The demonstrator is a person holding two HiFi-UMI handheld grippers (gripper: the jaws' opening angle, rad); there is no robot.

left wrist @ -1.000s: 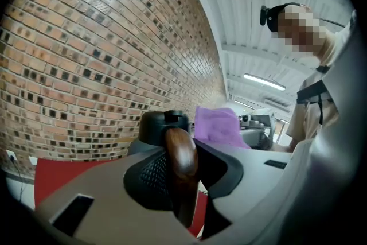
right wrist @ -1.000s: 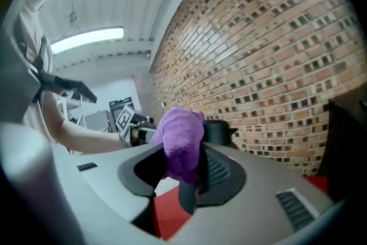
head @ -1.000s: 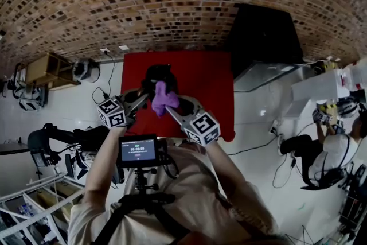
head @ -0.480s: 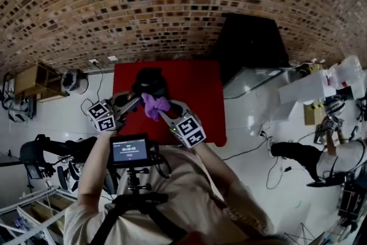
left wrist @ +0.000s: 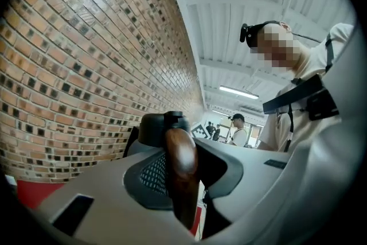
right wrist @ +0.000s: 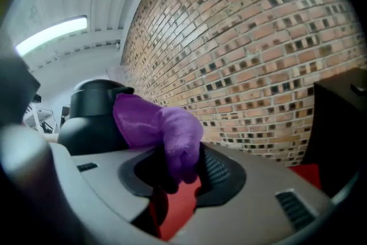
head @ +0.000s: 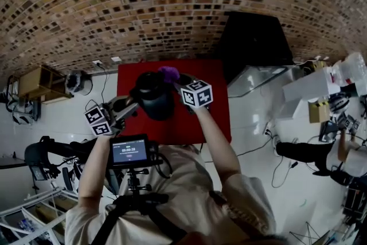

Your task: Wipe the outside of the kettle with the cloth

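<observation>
A black kettle (head: 152, 96) is over the red table (head: 203, 117). My left gripper (head: 132, 107) comes at it from the left and is shut on its brown wooden handle (left wrist: 181, 160). The kettle's dark lid (left wrist: 162, 125) shows just beyond the jaws. My right gripper (head: 175, 80) reaches past the kettle's right side and is shut on a purple cloth (head: 169, 73). In the right gripper view the cloth (right wrist: 163, 129) bulges out of the jaws and lies against the kettle's (right wrist: 92, 117) upper side near the lid. The kettle's base is hidden.
A brick wall (head: 172, 3) stands behind the table. A tall black box (head: 255, 37) is at the table's right, with a glass-topped counter (head: 264, 74) beyond it. A camera screen (head: 131, 152) hangs on my chest. A person (head: 321, 152) sits at the right; other people (left wrist: 236, 129) stand further off.
My right gripper has carried the cloth from the kettle's near side round to its far right side by the lid. The kettle shows larger and higher in the left gripper's hold.
</observation>
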